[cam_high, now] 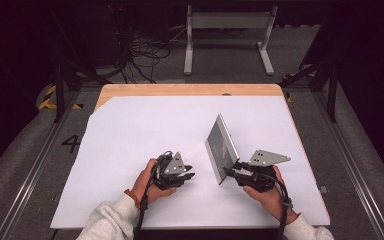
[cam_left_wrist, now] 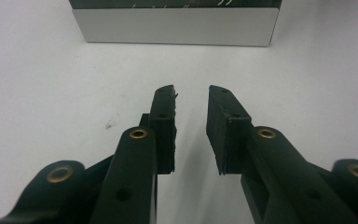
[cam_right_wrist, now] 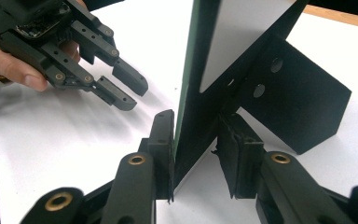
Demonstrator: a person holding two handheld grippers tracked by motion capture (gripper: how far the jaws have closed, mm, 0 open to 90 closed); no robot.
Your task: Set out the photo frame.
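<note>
Item: picture frame (cam_high: pixel 221 148), standing tilted on my worktop (cam_high: pixel 130 135), right of centre, black back stand (cam_right_wrist: pixel 303 102) toward my right hand. My right claw (cam_high: pixel 231 171) is clamped on the frame's lower edge, one jaw each side. My left claw (cam_high: pixel 190 172) sits just left of it, jaws parted, gripping nothing, resting over the white sheet.

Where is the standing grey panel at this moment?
In the high view, the grey panel stands on the white sheet, right of centre, between the right gripper jaws.
</note>
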